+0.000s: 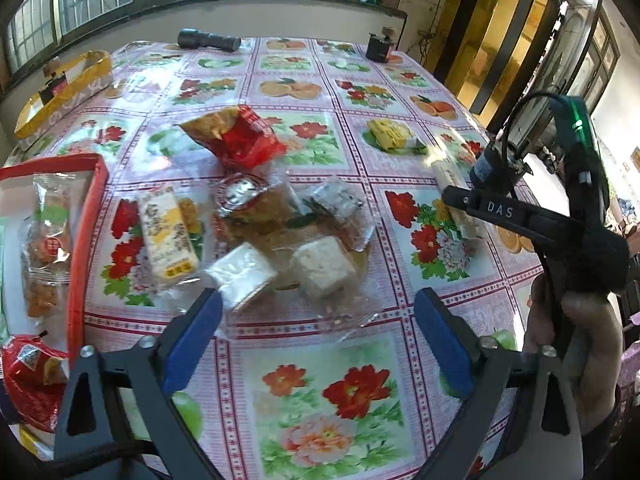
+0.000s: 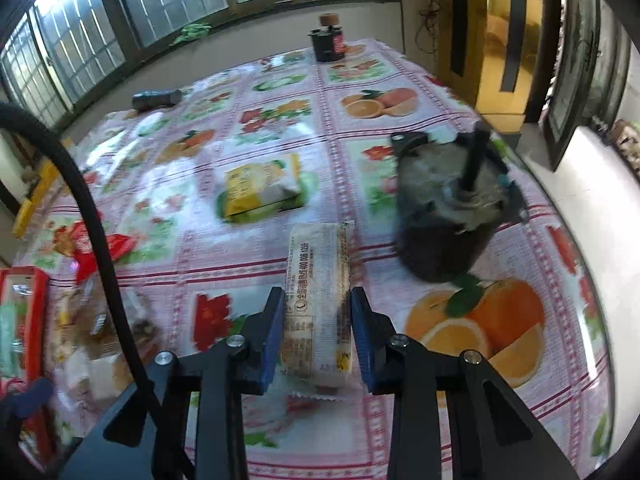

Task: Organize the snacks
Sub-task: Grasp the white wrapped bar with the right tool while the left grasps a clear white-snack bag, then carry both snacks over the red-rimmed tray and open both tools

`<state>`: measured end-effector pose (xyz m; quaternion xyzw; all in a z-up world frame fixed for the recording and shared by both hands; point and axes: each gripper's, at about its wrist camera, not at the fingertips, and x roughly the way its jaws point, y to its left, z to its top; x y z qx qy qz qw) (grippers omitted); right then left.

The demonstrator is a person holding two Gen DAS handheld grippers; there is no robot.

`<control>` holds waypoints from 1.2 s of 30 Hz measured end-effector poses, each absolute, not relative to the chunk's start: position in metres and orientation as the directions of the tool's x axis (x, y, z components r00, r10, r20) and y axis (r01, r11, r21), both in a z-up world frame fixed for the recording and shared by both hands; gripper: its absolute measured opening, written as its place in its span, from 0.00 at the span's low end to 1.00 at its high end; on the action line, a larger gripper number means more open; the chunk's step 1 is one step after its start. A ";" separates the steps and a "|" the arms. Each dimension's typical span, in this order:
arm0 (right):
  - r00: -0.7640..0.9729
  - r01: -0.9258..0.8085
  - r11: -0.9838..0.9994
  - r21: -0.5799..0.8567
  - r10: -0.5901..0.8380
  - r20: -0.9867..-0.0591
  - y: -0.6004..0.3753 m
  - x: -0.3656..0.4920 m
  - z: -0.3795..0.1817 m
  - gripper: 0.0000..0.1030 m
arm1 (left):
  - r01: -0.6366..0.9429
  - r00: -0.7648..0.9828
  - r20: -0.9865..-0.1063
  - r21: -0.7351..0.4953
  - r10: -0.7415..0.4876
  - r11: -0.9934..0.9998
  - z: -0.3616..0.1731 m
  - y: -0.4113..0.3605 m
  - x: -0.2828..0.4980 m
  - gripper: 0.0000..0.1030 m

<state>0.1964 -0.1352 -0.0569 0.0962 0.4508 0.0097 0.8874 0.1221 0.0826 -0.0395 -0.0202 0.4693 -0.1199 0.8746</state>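
Observation:
My right gripper (image 2: 317, 334) is shut on a long cream snack bar (image 2: 318, 300) with printed text, just above the tablecloth; the bar also shows in the left wrist view (image 1: 454, 190). My left gripper (image 1: 320, 336) is open and empty, just short of a pile of wrapped snacks: two white cakes (image 1: 320, 266), a cream and yellow packet (image 1: 168, 236) and a red bag (image 1: 240, 140). A red-rimmed box (image 1: 86, 236) at the left holds several packets. A yellow packet (image 2: 260, 188) lies alone further back.
The table (image 1: 320, 400) has a fruit-and-flower cloth. A black flashlight (image 1: 208, 39) and a dark jar (image 2: 328, 42) stand at the far edge. A yellow box (image 1: 60, 88) sits far left. A dark blurred shape (image 2: 448, 216) lies right of the bar.

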 end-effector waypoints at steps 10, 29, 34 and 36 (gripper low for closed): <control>0.586 0.080 0.972 0.223 0.135 -0.799 -0.131 0.191 -0.057 0.32 | 0.131 0.528 -0.846 -0.005 -0.074 0.991 -0.050 0.058 0.145 0.69; 0.591 0.061 0.971 0.230 0.151 -0.792 -0.127 0.190 -0.057 0.32 | 0.273 0.499 -0.802 -0.213 -0.327 0.938 -0.045 0.079 0.088 0.33; 0.626 0.000 0.948 0.318 0.248 -0.739 -0.125 0.183 -0.048 0.31 | 0.271 0.486 -0.768 -0.321 -0.417 0.908 -0.033 0.094 0.065 0.33; 0.655 -0.044 0.938 0.343 0.286 -0.699 -0.122 0.178 -0.039 0.31 | 0.256 0.514 -0.746 -0.337 -0.423 0.906 -0.021 0.105 0.053 0.33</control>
